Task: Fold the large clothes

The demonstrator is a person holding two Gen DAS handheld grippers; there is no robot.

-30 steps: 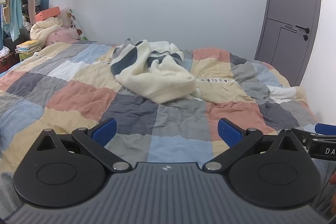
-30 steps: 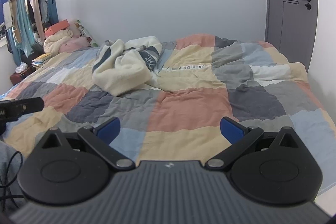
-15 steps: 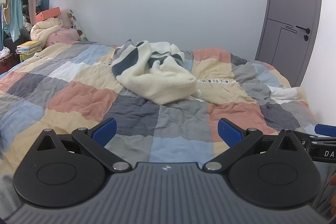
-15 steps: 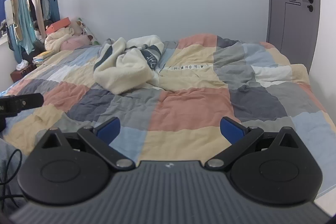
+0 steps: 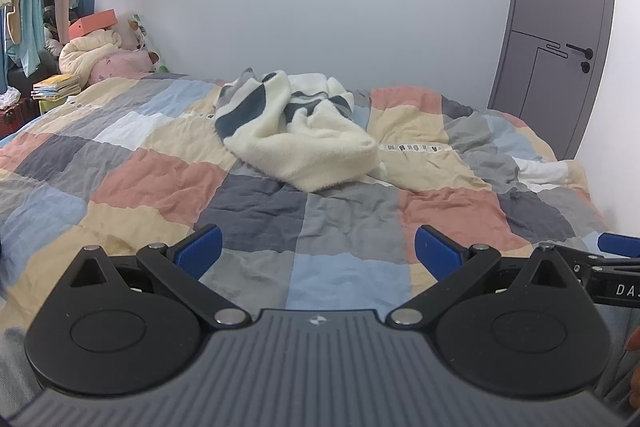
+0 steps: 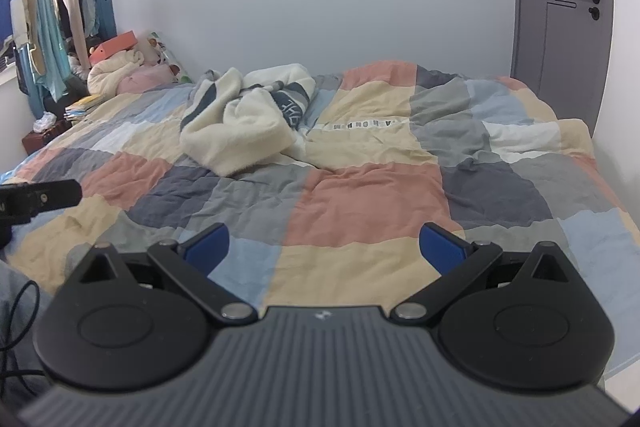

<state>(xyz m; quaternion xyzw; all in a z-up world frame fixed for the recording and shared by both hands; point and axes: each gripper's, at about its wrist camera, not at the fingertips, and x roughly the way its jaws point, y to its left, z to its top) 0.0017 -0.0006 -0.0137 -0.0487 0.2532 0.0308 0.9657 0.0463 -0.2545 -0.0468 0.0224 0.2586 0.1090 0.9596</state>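
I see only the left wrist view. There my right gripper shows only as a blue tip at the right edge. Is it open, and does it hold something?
Observer: The right gripper is open and holds nothing. Between its fingers only the patchwork quilt is visible.
Operator: Good. The cream garment looks only striped to me. Has it some mark that I do not see?
Observer: Yes. In the right wrist view the cream garment shows a dark patch with pale characters, on its side toward the door.
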